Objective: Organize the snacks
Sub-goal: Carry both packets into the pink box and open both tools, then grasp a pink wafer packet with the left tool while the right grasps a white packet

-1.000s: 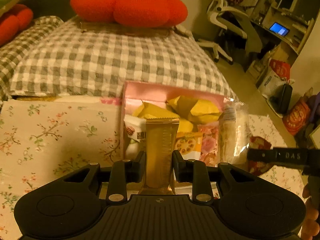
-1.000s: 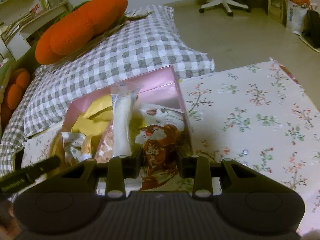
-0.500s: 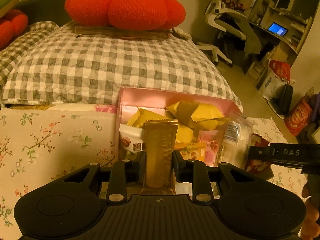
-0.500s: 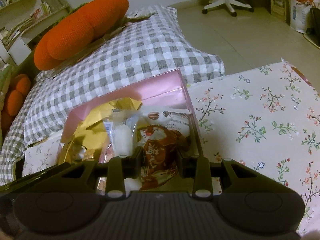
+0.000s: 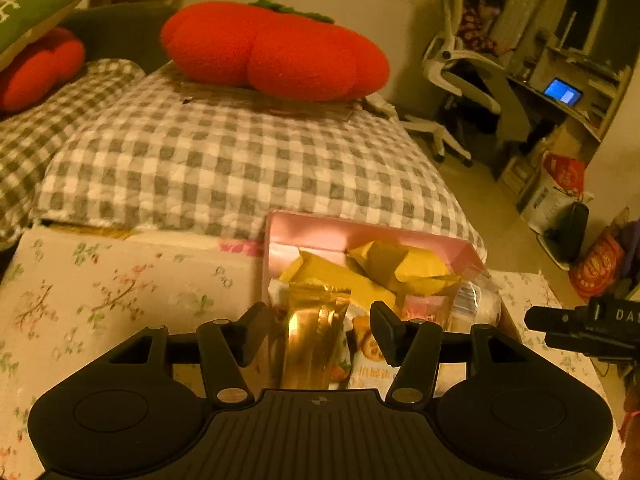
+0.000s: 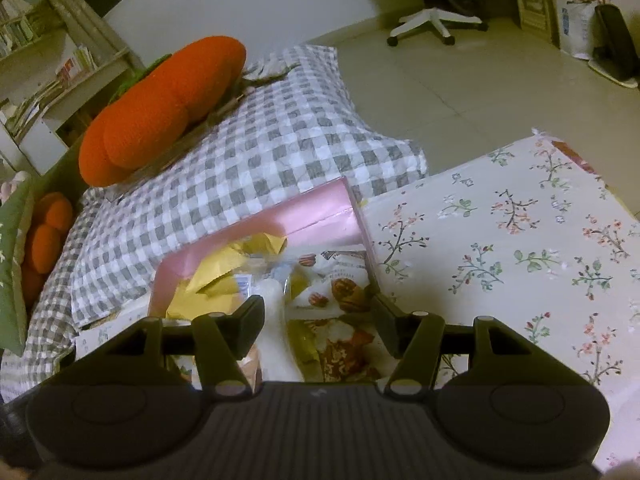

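Observation:
A pink box (image 5: 320, 236) (image 6: 304, 208) stands on the flowered tabletop and holds several snack packets, yellow ones (image 5: 400, 268) (image 6: 224, 276) at the back. My left gripper (image 5: 320, 330) is open over the box's near end; a gold bar packet (image 5: 312, 340) lies loose between its spread fingers. My right gripper (image 6: 318, 326) is open over the box too. A red-brown packet (image 6: 340, 348) and a clear-wrapped white snack (image 6: 274, 320) lie below it. The right gripper's body also shows at the right edge of the left wrist view (image 5: 588, 326).
The flowered tabletop (image 5: 100, 300) (image 6: 520, 248) stretches left and right of the box. A checked cushion (image 5: 224, 168) with an orange plush (image 5: 276, 52) lies behind it. An office chair (image 5: 464, 80) and bags (image 5: 560, 188) stand on the floor to the right.
Both grippers have opened. The left one let go of the gold bar packet and the right one let go of the red-brown packet. Both packets now rest in the box.

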`<state>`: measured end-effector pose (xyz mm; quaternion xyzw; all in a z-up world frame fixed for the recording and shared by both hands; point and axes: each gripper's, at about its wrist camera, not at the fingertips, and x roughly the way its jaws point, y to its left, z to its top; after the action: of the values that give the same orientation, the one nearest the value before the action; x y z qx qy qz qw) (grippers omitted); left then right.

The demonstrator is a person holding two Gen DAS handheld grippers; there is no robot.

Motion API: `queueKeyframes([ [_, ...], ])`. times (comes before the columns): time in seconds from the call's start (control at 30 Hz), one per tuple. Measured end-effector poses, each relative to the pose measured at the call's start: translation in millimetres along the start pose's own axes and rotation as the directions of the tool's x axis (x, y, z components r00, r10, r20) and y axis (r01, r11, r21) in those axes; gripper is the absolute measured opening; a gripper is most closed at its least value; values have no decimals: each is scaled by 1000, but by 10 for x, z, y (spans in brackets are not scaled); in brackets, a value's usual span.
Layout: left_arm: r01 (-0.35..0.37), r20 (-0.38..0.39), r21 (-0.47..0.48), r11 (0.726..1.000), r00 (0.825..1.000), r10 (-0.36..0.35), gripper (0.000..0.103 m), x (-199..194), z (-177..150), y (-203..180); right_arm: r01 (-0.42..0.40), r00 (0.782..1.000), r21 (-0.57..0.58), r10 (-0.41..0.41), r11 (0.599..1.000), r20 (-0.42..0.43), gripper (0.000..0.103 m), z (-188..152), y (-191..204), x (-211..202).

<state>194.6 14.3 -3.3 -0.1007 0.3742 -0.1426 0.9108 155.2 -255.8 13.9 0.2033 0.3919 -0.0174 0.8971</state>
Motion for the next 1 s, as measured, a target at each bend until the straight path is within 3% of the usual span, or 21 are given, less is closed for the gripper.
queueKeyframes([
  [0.2, -30, -8, 44, 999, 1000, 30, 55, -196, -78, -160, 6, 1000, -44, -7, 999, -13, 56, -59, 61, -112],
  [0.67, -53, -148, 51, 997, 987, 60, 56, -475, -495, -358, 35, 998, -184, -42, 982, -38, 64, -347, 180, -459],
  [0.87, -74, -209, 4, 997, 975, 73, 59, -528, -586, -250, 24, 994, -148, -39, 989, -98, 67, -447, 57, -508],
  [1.0, -62, -217, 9, 998, 974, 62, 64, -516, -600, -261, 38, 986, -207, -70, 978, -153, 70, -566, 95, -413],
])
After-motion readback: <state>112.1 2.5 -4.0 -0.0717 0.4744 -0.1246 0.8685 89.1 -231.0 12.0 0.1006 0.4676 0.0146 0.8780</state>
